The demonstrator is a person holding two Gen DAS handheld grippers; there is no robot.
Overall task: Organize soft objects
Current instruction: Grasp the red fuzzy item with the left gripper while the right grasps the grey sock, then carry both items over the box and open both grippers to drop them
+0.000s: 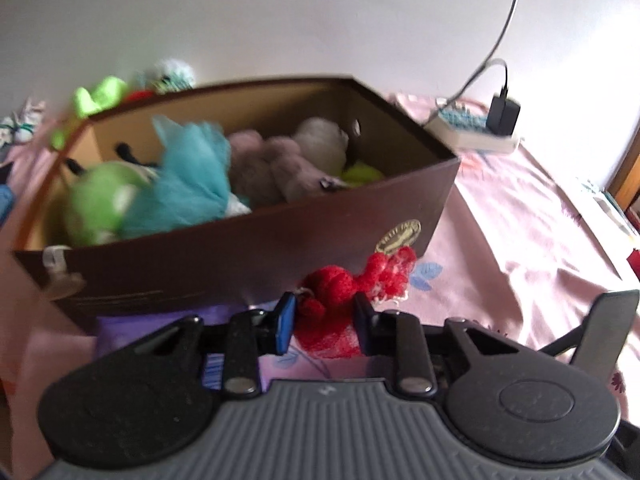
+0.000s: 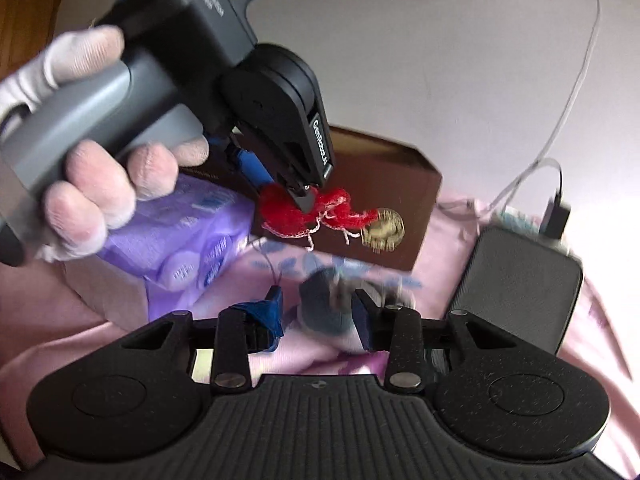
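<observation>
Red yarn toy [image 1: 336,288] is gripped by left gripper [image 1: 325,322] near brown box [image 1: 248,256]; blue-grey soft object [image 2: 324,308] is pinched between right gripper [image 2: 319,314] jaws.

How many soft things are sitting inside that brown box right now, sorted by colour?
Inside the brown box, as far as the blurred left wrist view shows:
Green: 1, a green plush toy
Teal: 1, a teal mesh pouf
Grey: 2, a grey-mauve plush and a pale grey plush
Yellow-green: 1, a yellow-green item, mostly hidden
Total: 5
</observation>
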